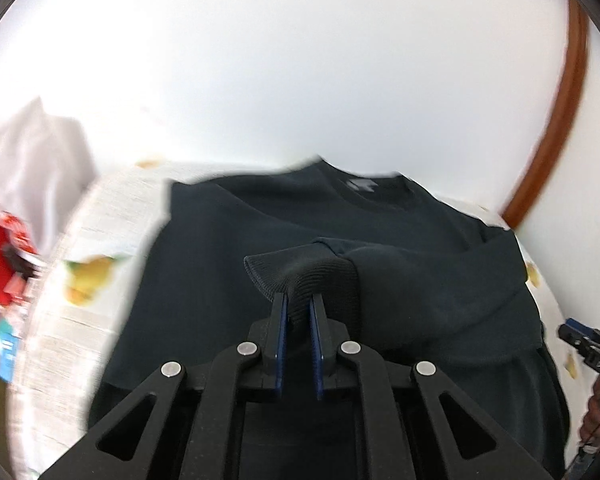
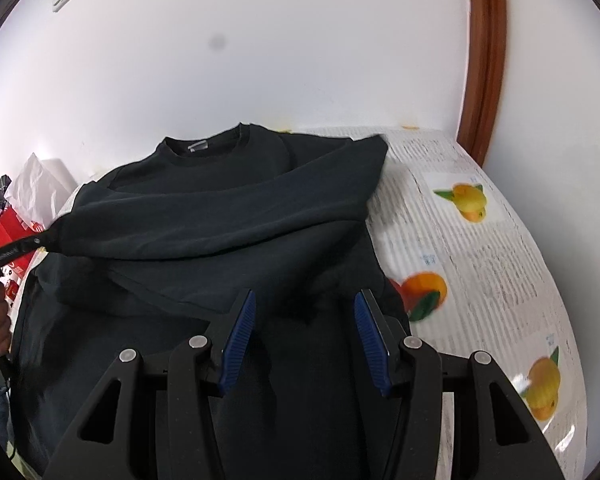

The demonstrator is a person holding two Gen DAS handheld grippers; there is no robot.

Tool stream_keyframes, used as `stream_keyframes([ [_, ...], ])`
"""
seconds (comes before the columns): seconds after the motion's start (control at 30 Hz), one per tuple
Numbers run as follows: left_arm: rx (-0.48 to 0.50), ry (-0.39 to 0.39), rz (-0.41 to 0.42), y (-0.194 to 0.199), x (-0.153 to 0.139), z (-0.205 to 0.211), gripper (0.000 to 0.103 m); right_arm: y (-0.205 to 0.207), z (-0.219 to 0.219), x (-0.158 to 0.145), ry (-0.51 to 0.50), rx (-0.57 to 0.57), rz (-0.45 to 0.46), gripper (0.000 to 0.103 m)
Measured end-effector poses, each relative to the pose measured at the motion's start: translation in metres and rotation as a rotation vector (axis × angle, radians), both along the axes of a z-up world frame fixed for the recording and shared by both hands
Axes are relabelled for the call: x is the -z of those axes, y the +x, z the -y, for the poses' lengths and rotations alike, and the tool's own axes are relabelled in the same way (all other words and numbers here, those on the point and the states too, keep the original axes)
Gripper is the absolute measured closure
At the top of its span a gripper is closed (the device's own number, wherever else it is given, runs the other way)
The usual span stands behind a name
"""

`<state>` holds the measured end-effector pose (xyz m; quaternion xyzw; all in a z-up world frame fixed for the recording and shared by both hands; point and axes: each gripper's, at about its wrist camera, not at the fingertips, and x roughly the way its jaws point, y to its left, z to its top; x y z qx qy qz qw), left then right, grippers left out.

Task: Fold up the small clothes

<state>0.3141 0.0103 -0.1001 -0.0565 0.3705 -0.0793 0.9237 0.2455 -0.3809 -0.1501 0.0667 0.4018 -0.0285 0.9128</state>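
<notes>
A dark navy sweatshirt (image 1: pixel 228 248) lies spread on the table, collar toward the wall; it also shows in the right wrist view (image 2: pixel 204 184). My left gripper (image 1: pixel 299 300) is shut on the ribbed sleeve cuff (image 1: pixel 300 272) and holds the sleeve (image 2: pixel 220 216) stretched across the body. That gripper shows at the left of the right wrist view (image 2: pixel 40 240). My right gripper (image 2: pixel 306 300) is open and empty above the sweatshirt's lower right part. It shows at the right edge of the left wrist view (image 1: pixel 580 340).
The table has a cloth printed with oranges and text (image 2: pixel 480 248). A white wall stands behind. A brown wooden frame (image 2: pixel 488 60) rises at the right. Red packets and white bags (image 1: pixel 16 216) are piled at the table's left.
</notes>
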Motion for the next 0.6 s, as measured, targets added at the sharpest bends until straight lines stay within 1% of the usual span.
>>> stream_keyframes([
  [0.1,-0.056,0.031,0.011,0.001,-0.005,-0.026,0.093,0.016,-0.004,-0.006,-0.014,-0.002,0.019,0.052],
  [0.17,-0.074,0.042,-0.018,0.002,0.0,-0.04,0.093,0.027,-0.006,-0.004,-0.021,0.001,0.017,0.052],
  [0.23,-0.079,0.053,-0.06,0.003,0.013,-0.048,0.093,0.04,-0.008,0.004,-0.034,0.014,-0.003,0.052],
  [0.37,-0.074,0.058,-0.12,0.0,0.037,-0.05,0.092,0.058,-0.009,0.027,-0.071,0.046,-0.062,0.052],
  [0.5,-0.072,0.056,-0.139,0.0,0.049,-0.051,0.092,0.067,-0.006,0.048,-0.096,0.074,-0.131,0.052],
  [0.6,-0.074,0.059,-0.137,0.0,0.049,-0.051,0.089,0.063,-0.002,0.05,-0.089,0.082,-0.117,0.052],
])
